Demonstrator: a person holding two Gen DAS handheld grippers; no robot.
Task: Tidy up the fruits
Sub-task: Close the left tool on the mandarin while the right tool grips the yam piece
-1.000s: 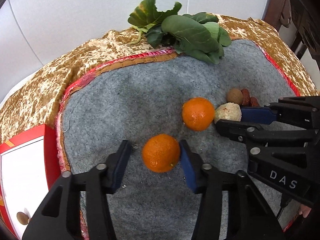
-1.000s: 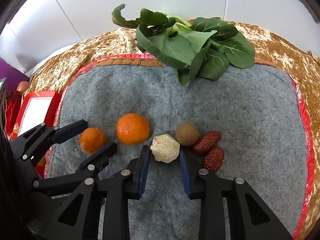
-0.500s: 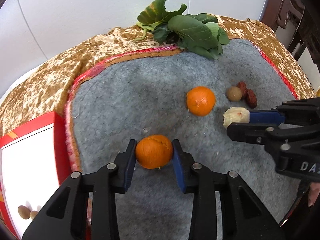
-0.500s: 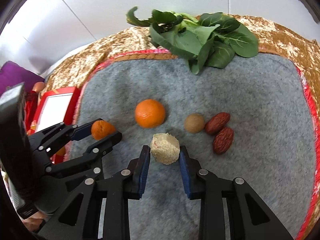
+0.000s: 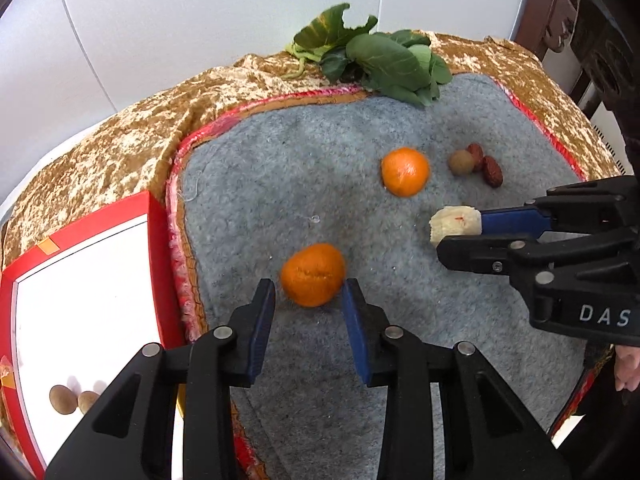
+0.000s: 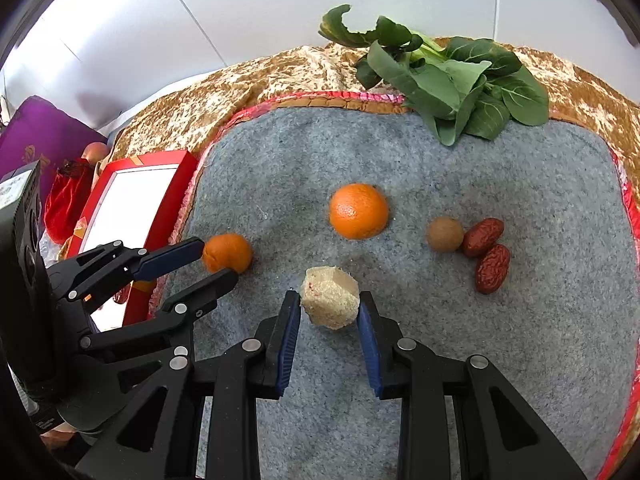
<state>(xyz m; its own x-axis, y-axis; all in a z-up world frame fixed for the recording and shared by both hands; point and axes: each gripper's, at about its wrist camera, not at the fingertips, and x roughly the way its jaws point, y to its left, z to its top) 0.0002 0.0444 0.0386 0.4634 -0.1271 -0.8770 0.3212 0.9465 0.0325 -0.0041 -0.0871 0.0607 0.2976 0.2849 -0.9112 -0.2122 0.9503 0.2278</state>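
My left gripper [image 5: 309, 296] is shut on a small tangerine [image 5: 313, 274], lifted a little above the grey felt mat [image 5: 280, 184]; the same tangerine [image 6: 227, 253] shows at the left of the right wrist view. My right gripper [image 6: 329, 308] is shut on a pale crumbly chunk [image 6: 330, 302], also raised; that chunk [image 5: 455, 225] appears at the right of the left wrist view. A bigger orange [image 6: 358, 210] lies on the mat, with a round brown fruit [image 6: 445, 233] and two red dates [image 6: 486, 252] to its right.
A red box with a white inside [image 5: 80, 280] sits left of the mat, holding two brown round fruits [image 5: 72, 400]. Leafy greens [image 6: 448, 80] lie at the mat's far edge. A gold cloth [image 5: 120, 148] covers the table. Purple cushion [image 6: 36, 136] far left.
The left gripper's jaws closed onto the tangerine. Both grippers rose and pulled back with their loads, so the mat and the fruit on it look smaller, and more of the red box shows.
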